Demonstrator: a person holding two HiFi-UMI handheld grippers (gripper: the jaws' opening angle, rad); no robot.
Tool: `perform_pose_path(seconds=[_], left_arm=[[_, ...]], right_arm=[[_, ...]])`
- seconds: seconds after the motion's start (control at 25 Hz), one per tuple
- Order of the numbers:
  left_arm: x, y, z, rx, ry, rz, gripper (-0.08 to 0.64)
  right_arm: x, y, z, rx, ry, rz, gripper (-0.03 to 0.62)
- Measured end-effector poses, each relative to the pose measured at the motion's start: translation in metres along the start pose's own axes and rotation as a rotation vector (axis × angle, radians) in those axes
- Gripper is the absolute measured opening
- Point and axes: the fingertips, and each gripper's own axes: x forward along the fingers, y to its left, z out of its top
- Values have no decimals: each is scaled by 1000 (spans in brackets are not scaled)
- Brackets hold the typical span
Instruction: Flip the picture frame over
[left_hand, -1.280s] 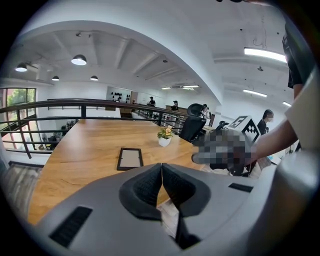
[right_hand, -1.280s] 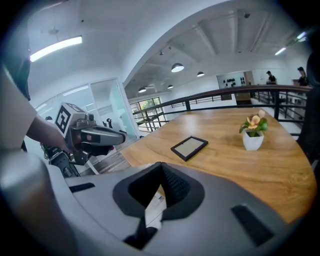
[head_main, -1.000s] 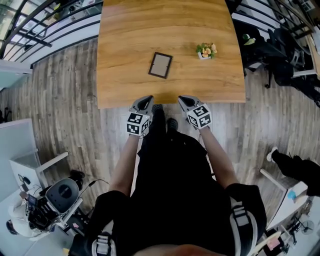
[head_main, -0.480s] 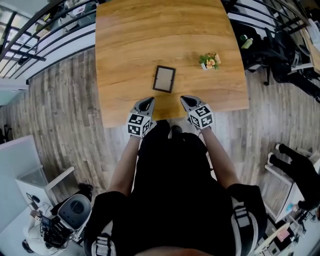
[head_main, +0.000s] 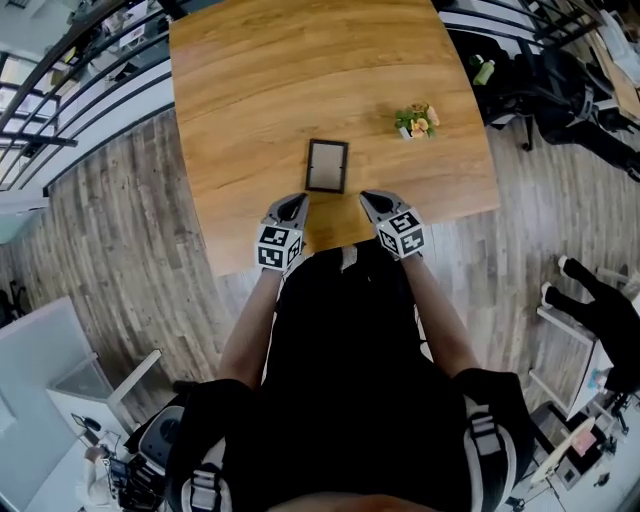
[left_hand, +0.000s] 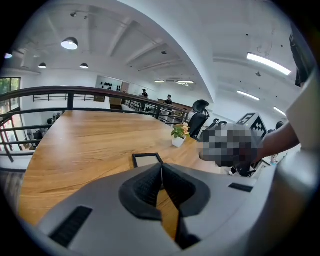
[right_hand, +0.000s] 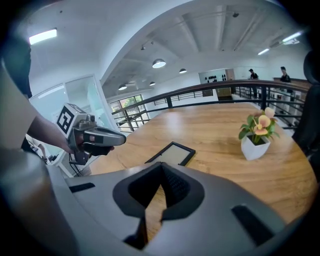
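Note:
A small dark-edged picture frame (head_main: 326, 165) lies flat on the wooden table (head_main: 260, 90), near its front edge. It also shows as the picture frame (left_hand: 146, 160) just beyond the left jaws and as the picture frame (right_hand: 171, 153) ahead of the right jaws. My left gripper (head_main: 292, 205) hovers over the table's front edge, to the frame's near left, shut and empty. My right gripper (head_main: 368, 200) is to the frame's near right, also shut and empty. Neither touches the frame.
A small white pot of flowers (head_main: 416, 120) stands on the table to the right of the frame, seen too as the flower pot (right_hand: 257, 135). Black railings (head_main: 70, 60) run along the table's left. Office chairs and bags (head_main: 540, 80) sit at the right. Wood floor surrounds the table.
Both grippers have moved forward from in front of the table to over its front edge, closer to the frame. The jaws stayed shut.

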Motion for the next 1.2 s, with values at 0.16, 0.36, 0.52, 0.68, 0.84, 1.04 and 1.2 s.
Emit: perform_pose_path(seconds=[0.16,0.36,0.52,0.68,0.84,1.04,1.2], left_arm=[[9,2,-2,2,13,-12,21],[26,9,-9,-9,40,3,21],[37,15,-18,-17,71,16,21],[47,22,-30,-23,105,46,21],[53,31,-39,-65,130,74,23],[66,35,-51,-88,177,92,23],[77,43,-57,-73,211,121,24]], right_arm=[[3,-4,-3,18,7,-6,8],[10,-8,-5,20,26,15,8],[17,-14,-6,5,46,28,8],[21,-28,-9,11,64,29,9],[25,-37,-12,12,87,42,8],[27,-45,-16,22,111,50,8],[30,-55,-16,30,122,51,8]])
